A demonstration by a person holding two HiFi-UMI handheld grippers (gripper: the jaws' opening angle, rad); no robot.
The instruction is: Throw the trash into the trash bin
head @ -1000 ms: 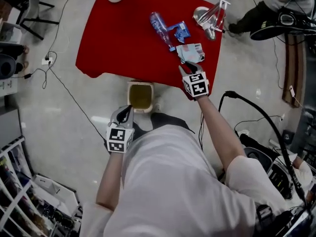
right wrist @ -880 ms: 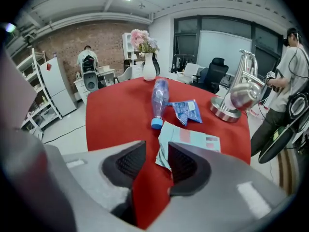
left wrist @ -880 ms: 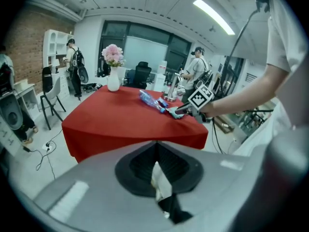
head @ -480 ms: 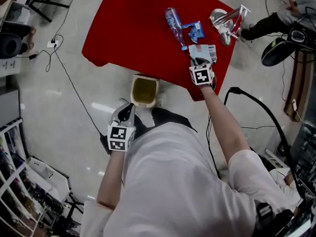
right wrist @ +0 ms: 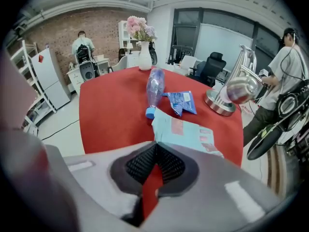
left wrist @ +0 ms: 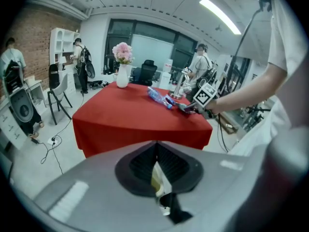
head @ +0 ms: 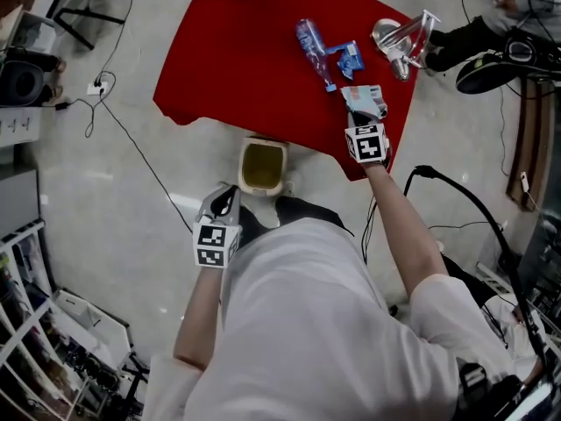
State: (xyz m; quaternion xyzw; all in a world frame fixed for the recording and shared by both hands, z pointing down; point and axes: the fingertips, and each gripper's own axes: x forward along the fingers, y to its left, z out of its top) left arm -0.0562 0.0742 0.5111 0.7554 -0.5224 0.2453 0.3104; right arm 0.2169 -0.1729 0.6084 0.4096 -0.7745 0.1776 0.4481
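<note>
Your right gripper [head: 358,121] has just been closing, and by my reading it now pinches the near corner of the light-blue packet [head: 365,100] at the right of the red table [head: 245,51]. A thin, flat thing is easiest taken by its edge. The trash bin [head: 244,169] stands on the floor just below the table's near edge at centre frame (so the carry should be short). The bottle [head: 313,42] and blue wrapper [head: 350,58] lie further up, untouched.

Your left gripper [head: 223,202] hangs left of the bin with its jaws together on nothing, probably to stay clear.

Your right arm stretches up the frame, its gripper tipped steeply down onto the table. Your left forearm is bent close to your body.
</note>
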